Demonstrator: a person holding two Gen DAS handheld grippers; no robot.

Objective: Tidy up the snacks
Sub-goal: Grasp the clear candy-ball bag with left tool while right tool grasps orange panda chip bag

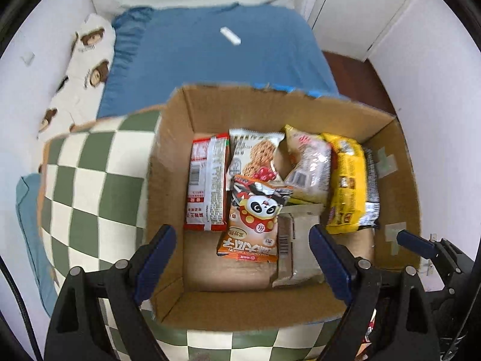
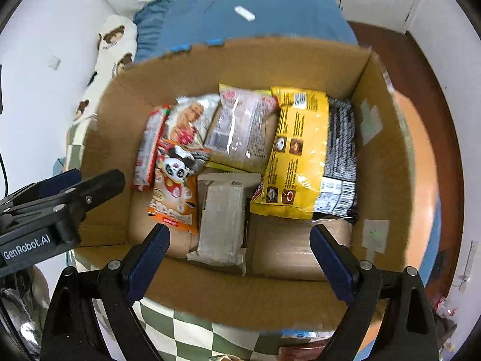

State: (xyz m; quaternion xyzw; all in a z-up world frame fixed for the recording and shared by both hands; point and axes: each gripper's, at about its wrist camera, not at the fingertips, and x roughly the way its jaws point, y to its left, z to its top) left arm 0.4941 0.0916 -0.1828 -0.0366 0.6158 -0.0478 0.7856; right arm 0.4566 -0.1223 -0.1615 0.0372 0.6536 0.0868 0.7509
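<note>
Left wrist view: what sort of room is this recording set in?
Probably a bedroom: a bed with a blue sheet, a bear-print pillow against the wall, and white cupboard doors behind. The snack box sits on a checkered cushion.

Setting: a home bedroom. A bed (image 1: 210,51) with a blue sheet fills the upper centre of the frame, with a bear-print pillow (image 1: 87,60) at upper left against a white wall. White cupboard doors (image 1: 360,9) stand at upper right, above dark wood floor (image 1: 357,78).
</note>
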